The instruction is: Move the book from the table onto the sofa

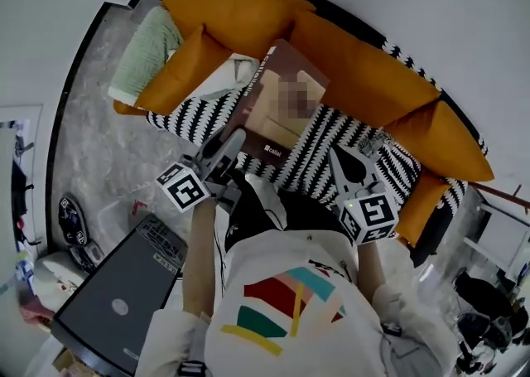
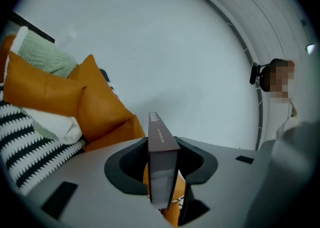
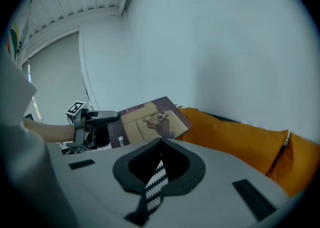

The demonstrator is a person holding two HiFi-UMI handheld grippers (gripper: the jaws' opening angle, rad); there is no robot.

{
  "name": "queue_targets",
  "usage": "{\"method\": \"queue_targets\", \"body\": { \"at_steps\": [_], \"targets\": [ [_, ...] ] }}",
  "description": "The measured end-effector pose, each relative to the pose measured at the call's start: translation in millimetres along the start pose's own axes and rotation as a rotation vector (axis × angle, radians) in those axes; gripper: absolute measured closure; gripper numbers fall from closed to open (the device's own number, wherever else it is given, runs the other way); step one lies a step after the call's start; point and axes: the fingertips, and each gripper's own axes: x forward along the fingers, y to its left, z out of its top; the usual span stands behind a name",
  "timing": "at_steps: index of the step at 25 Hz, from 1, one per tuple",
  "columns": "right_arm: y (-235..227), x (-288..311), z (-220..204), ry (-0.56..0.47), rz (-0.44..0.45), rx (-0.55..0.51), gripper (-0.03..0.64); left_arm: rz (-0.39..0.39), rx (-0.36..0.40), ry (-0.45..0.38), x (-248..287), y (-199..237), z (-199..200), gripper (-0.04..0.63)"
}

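Note:
The brown book (image 1: 263,118), with a sofa photo on its cover, hangs flat above the black-and-white patterned seat (image 1: 339,131) of the sofa. My left gripper (image 1: 234,142) is shut on the book's near left edge. In the left gripper view the book (image 2: 162,147) stands edge-on, clamped between the jaws of the left gripper (image 2: 163,164). My right gripper (image 1: 335,154) hovers over the seat to the right of the book, apart from it, shut with nothing in it. The right gripper view shows the book (image 3: 142,124) held by the left gripper (image 3: 107,117) beyond the right gripper (image 3: 161,144).
Orange cushions (image 1: 364,60) line the sofa back. A green cushion (image 1: 149,48) and a white one (image 1: 222,77) lie at its left end. A dark grey table (image 1: 116,301) stands at the lower left on the marble floor (image 1: 91,160). The person's torso fills the bottom of the head view.

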Motion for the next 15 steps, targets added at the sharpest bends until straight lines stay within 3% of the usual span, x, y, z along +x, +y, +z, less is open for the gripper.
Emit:
{"method": "queue_targets", "body": {
  "at_steps": [3, 7, 12, 15],
  "targets": [
    [-3.4, 14.8, -36.1, 0.091, -0.018, 0.055, 0.604, 0.024, -0.020, 0.104, 11.2, 44.7, -21.1, 0.442],
    [-5.9, 27.8, -96.6, 0.214, -0.034, 0.105, 0.604, 0.060, -0.103, 0.181, 22.8, 125.6, -59.9, 0.442],
    [-1.0, 57.1, -177.9, 0.340, -0.037, 0.152, 0.604, 0.104, -0.054, 0.279, 49.4, 233.2, -100.3, 0.442],
    [17.1, 46.0, -208.0, 0.437, -0.043, 0.169, 0.604, 0.108, -0.095, 0.329, 40.2, 261.3, -137.7, 0.442]
  ]
}}
